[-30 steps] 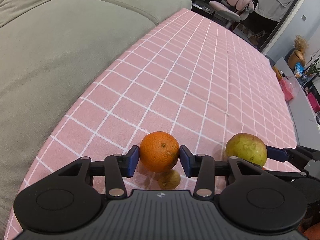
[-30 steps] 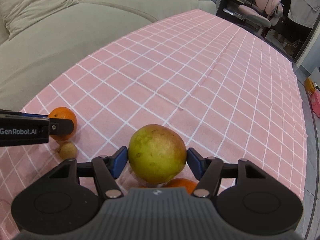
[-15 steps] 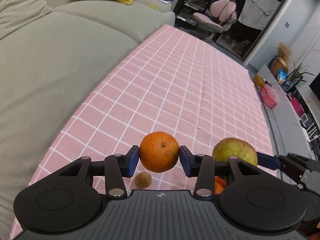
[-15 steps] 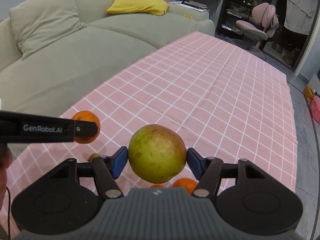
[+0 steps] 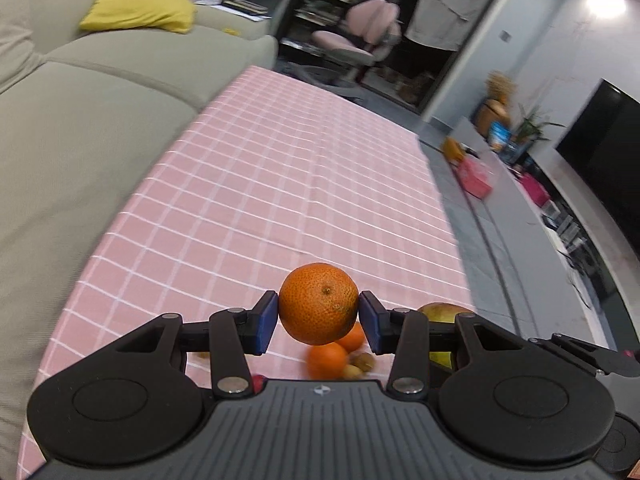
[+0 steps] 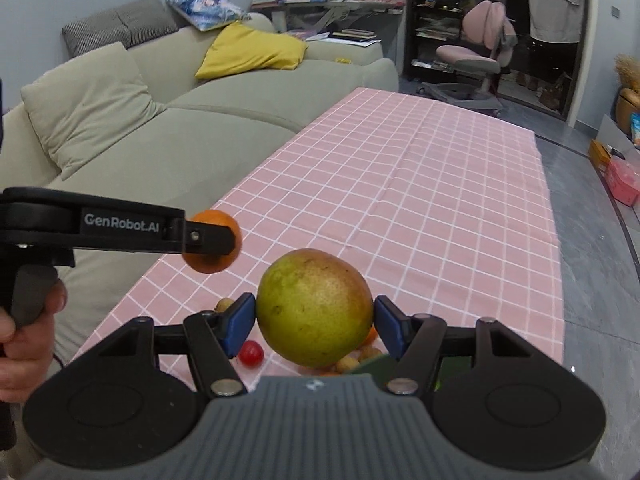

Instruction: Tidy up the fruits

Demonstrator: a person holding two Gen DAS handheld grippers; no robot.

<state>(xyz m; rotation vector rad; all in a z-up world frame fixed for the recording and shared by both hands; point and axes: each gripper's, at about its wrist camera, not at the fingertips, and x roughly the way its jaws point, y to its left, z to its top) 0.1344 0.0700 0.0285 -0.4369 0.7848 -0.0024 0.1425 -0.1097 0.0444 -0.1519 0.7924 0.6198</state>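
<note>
My left gripper [image 5: 318,322] is shut on an orange [image 5: 318,302] and holds it well above the pink checked tablecloth [image 5: 280,184]. My right gripper [image 6: 315,322] is shut on a green-yellow mango [image 6: 314,306], also lifted off the table. The left gripper with the orange [image 6: 218,266] shows at the left of the right wrist view. The mango [image 5: 442,314] peeks out behind the left gripper's right finger. Below on the cloth lie more oranges [image 5: 326,360], small brown fruits [image 5: 360,362] and a red cherry-like fruit [image 6: 251,353].
A grey-green sofa [image 6: 160,136] with a yellow cushion [image 6: 252,52] runs along the table's left side. A pink chair [image 6: 476,56] and shelves stand beyond the far end. A grey floor and low cabinet with a pink box [image 5: 476,178] lie to the right.
Both grippers have risen higher above the table with their fruits still gripped. More of the room and the loose fruit below have come into view.
</note>
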